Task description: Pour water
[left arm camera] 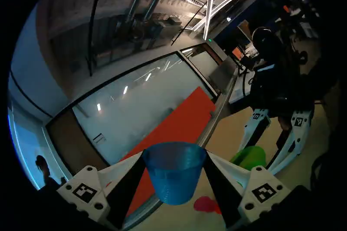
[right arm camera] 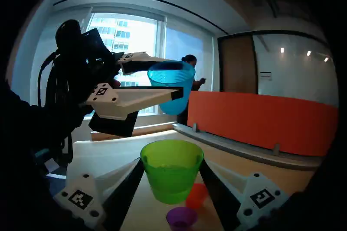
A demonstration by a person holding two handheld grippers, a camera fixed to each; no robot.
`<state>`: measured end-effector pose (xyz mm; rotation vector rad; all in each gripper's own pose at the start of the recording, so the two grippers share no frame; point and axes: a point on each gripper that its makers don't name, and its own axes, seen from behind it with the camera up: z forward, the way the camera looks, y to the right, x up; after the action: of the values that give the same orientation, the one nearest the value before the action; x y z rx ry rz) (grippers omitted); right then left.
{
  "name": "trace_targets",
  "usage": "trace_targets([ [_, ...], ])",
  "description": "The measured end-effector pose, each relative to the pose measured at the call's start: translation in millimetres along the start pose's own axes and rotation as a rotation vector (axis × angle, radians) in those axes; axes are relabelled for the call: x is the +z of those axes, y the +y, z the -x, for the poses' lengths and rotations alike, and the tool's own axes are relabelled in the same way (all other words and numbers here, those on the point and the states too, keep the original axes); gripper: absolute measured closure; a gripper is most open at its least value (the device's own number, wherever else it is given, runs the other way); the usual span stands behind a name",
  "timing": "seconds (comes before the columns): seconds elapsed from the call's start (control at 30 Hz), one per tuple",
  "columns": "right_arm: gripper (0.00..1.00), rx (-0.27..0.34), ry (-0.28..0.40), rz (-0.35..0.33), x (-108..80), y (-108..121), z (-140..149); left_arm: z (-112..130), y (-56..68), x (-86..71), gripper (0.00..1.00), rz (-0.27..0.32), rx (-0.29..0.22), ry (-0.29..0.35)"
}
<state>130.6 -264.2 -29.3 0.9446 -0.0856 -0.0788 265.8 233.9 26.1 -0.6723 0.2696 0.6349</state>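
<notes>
Found left gripper (left arm camera: pixel 173 155) clenched on blue cup (left arm camera: pixel 174 177), both fingers pressing its sides. In right gripper view, noted this cup held high at 12 o'clock over green cup (right arm camera: pixel 172 174), apart from it and near upright. Judged so placed for pouring downward, not yet tilted. Found right gripper (right arm camera: pixel 171 161) grasping green cup, kept upright above table (right arm camera: pixel 260 170), presumably as receiver. Could not tell how full either cup is.

Counted:
- two grippers
- two large cups, one blue and one green
- two small cups on table at 6 o'clock: orange cup (right arm camera: pixel 196 194) and purple cup (right arm camera: pixel 181 218)
</notes>
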Motion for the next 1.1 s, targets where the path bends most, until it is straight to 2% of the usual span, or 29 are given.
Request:
trace_targets([
  [0.3, 0.1, 0.007, 0.012, 0.008, -4.0, 2, -6, 10, -6.1, 1.6, 0.12, -0.011, -0.157, -0.013],
  [0.73, 0.1, 0.013, 0.029, 0.023, -6.9, 6, -11, 24, -18.7, 0.8, 0.12, -0.006, -0.454, -0.007],
  [1.1, 0.1, 0.02, 0.041, 0.03, -9.0, 9, -19, 28, -22.1, 2.3, 0.12, 0.006, -0.612, 0.012],
])
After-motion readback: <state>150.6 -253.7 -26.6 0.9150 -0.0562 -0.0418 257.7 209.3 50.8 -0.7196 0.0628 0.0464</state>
